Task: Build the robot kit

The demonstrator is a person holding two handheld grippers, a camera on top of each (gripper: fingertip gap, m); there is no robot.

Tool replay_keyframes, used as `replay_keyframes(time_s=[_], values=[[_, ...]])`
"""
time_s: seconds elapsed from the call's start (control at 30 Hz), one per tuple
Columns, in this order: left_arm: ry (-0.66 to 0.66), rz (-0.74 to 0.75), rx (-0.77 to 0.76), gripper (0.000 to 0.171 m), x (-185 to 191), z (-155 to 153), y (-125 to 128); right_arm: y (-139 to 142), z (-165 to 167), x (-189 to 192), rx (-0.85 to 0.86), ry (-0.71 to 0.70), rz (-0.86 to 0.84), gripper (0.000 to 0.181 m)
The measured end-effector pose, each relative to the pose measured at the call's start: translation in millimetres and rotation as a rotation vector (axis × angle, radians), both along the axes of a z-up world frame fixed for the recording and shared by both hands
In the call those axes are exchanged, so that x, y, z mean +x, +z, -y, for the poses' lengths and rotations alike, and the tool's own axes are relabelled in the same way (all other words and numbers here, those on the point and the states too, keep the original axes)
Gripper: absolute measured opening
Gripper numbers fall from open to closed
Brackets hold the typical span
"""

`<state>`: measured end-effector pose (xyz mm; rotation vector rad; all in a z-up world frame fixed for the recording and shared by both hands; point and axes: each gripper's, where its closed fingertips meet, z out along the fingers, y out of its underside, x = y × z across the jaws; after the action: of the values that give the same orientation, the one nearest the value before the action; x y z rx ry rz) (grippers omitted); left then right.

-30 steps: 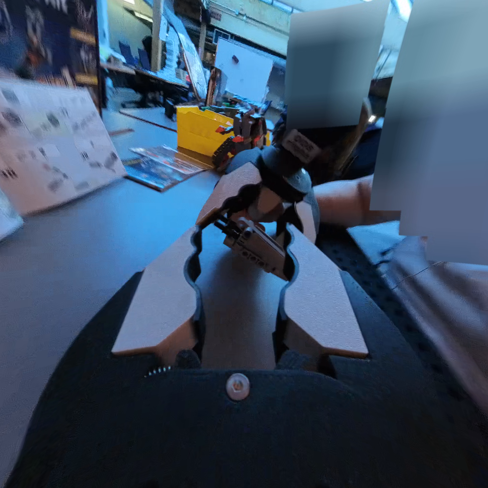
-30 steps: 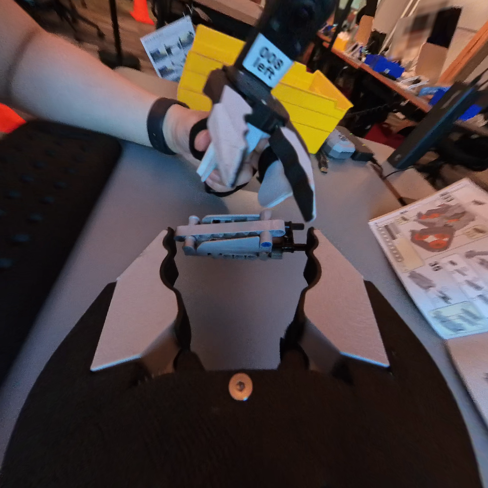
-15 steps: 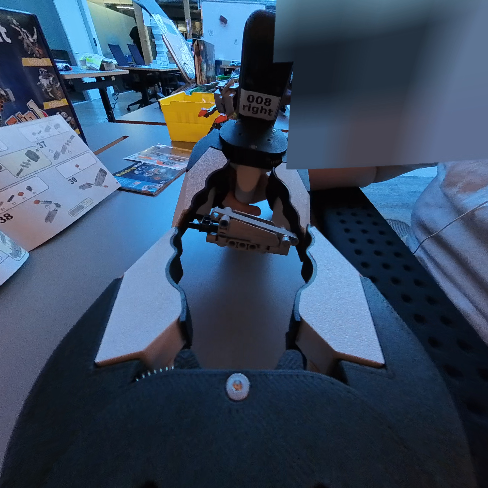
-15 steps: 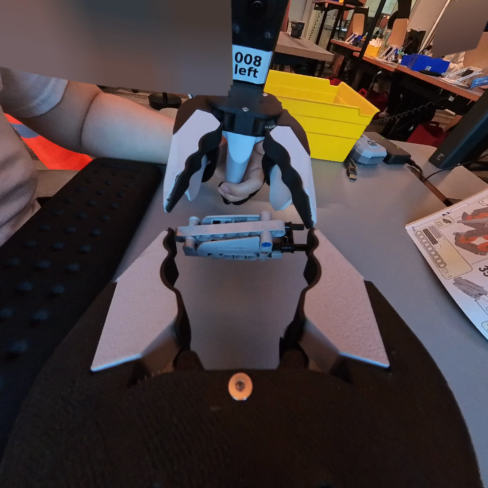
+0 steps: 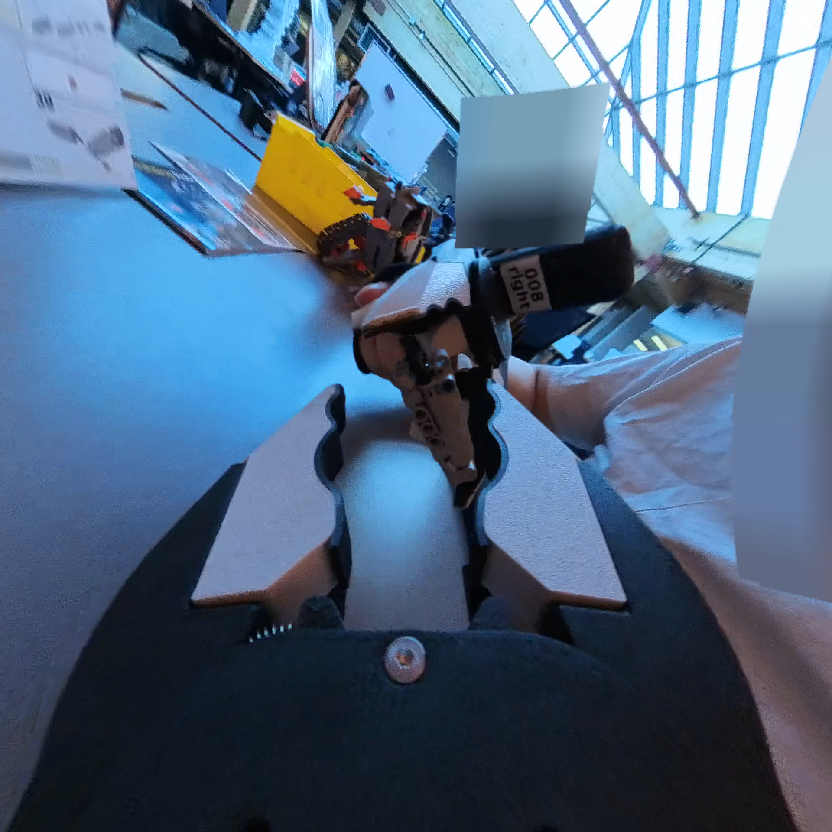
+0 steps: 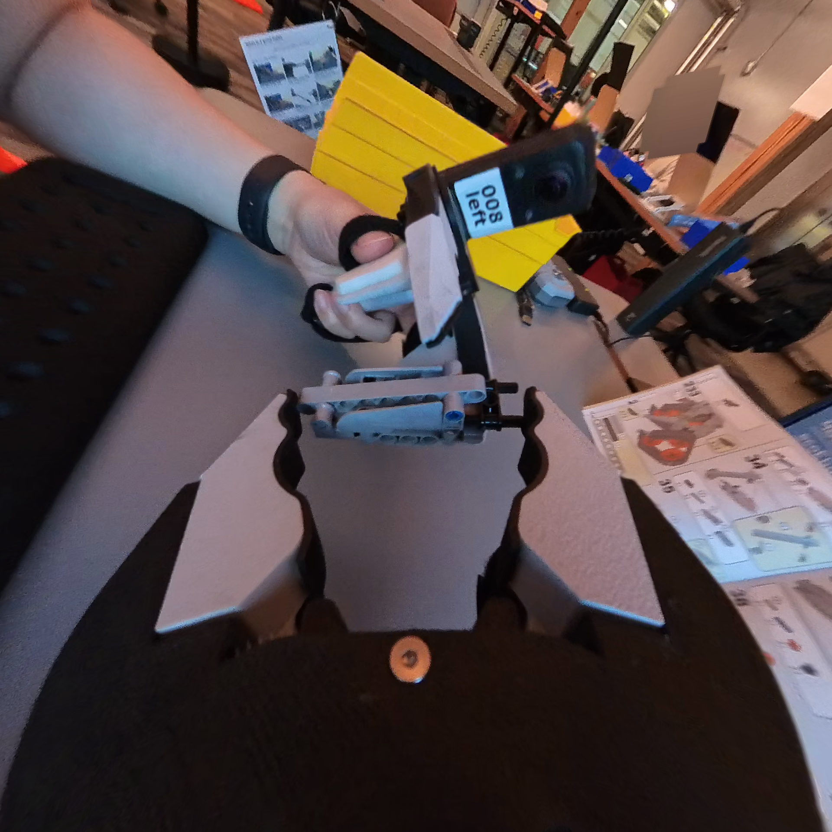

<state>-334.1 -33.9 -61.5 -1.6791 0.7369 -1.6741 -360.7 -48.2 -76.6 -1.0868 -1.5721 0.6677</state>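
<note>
My right gripper [image 6: 409, 403] is shut on a grey beam assembly [image 6: 396, 405] with black pins and a blue pin, held crosswise between its fingertips above the grey table [image 6: 189, 396]. My left gripper [image 5: 414, 405] is open and rolled onto its side. The assembly [image 5: 439, 418] lies along its right finger and is apart from its left finger. In the right wrist view the left gripper [image 6: 454, 346] reaches down to the assembly's far edge. In the left wrist view the right gripper [image 5: 405, 342] grips the assembly's far end.
A yellow bin [image 6: 405, 148] stands behind the grippers, with a red and black model [image 5: 378, 234] beside it. Instruction sheets [image 6: 720, 477] lie at the right. A black perforated mat [image 6: 67, 315] lies at the left. A grey device with cables [image 6: 549, 283] sits near the bin. Left and right tips are no more than a few centimetres apart.
My left gripper has rolled from upright onto its side and moved closer, so the assembly now lies along its right finger. My right gripper keeps its hold on the assembly.
</note>
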Motion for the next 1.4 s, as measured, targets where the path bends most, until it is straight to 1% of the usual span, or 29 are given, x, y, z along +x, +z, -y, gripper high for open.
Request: replay_keyframes(time_s=[0.03, 0.07, 0.1, 0.13, 0.17, 0.23, 0.37, 0.43, 0.7, 0.87, 1.1, 1.27, 1.4], values=[[-0.026, 0.021, -0.037, 0.058, 3, 3, 0, -1, -1, -1, 0.041, -0.018, 0.013, 0.098], [-0.063, 0.043, -0.070, 0.044, 5, 8, 2, -2, -3, -2, 0.084, -0.032, 0.026, 0.098], [-0.087, 0.051, -0.106, 0.024, 7, 10, 1, -3, -3, -3, 0.122, -0.038, 0.034, 0.099], [-0.096, 0.065, -0.139, 0.023, 8, 11, 0, -3, -3, -4, 0.150, -0.044, 0.034, 0.099], [-0.109, 0.087, -0.167, 0.022, 8, 11, 0, -2, -2, -4, 0.158, -0.042, 0.026, 0.099], [-0.156, 0.112, -0.217, 0.022, 7, 15, 1, 0, 3, -5, 0.109, -0.009, -0.003, 0.099], [-0.210, 0.115, -0.227, 0.022, 9, 23, 4, 2, 11, -6, 0.040, 0.044, -0.038, 0.103], [-0.230, 0.114, -0.224, 0.022, 11, 28, 5, 1, 18, -7, 0.013, 0.085, -0.047, 0.098], [-0.202, 0.141, -0.237, 0.022, 10, 22, 8, 5, 11, -8, 0.057, 0.041, -0.069, 0.097], [-0.197, 0.154, -0.246, 0.022, 9, 21, 10, 7, 11, -8, 0.057, 0.042, -0.081, 0.097], [-0.206, 0.171, -0.258, 0.022, 9, 22, 12, 10, 12, -8, 0.111, 0.046, -0.093, 0.096], [-0.201, 0.162, -0.278, 0.022, 9, 21, 9, 6, 10, -7, 0.100, 0.047, -0.070, 0.096], [-0.211, 0.210, -0.311, 0.023, 9, 21, 13, 9, 9, -7, 0.105, 0.023, -0.062, 0.096]])
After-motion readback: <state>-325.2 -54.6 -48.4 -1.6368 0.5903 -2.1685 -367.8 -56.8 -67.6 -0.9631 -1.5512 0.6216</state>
